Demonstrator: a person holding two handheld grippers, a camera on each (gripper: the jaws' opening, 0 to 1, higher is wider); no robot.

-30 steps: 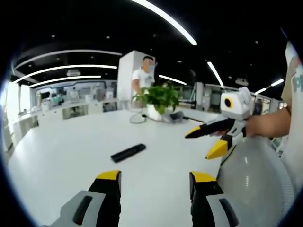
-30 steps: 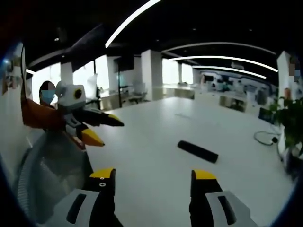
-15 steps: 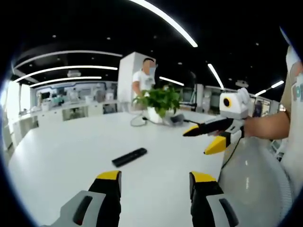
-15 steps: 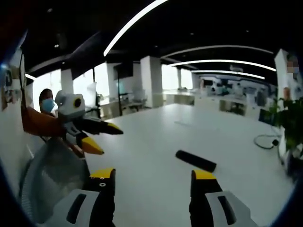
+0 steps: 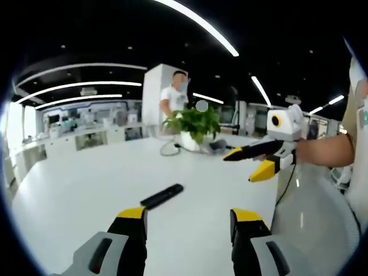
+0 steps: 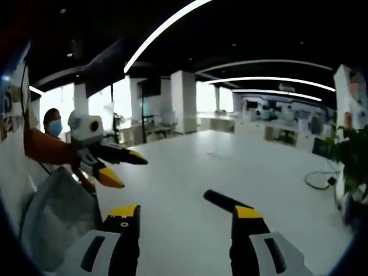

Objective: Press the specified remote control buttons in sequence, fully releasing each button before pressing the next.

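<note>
the remote control (image 5: 162, 196) lay flat on the white desk (image 5: 80, 178), a slim black bar set at a slant, ahead of the left gripper (image 5: 189, 223) and a little to the left of the gap between its jaws. those jaws stood apart with nothing between them. in the right gripper view the remote control (image 6: 225, 202) sat just above the right-hand jaw of the right gripper (image 6: 187, 221), its near end hidden behind that yellow tip; these jaws were also apart and empty. both grippers were held up off the desk, clear of the remote control. each showed in the other's view, jaws parted. a potted plant (image 5: 194, 123) stood further back on the desk, a cable (image 5: 167, 145) curled beside it. a person (image 5: 173, 99) stood behind the plant.
</note>
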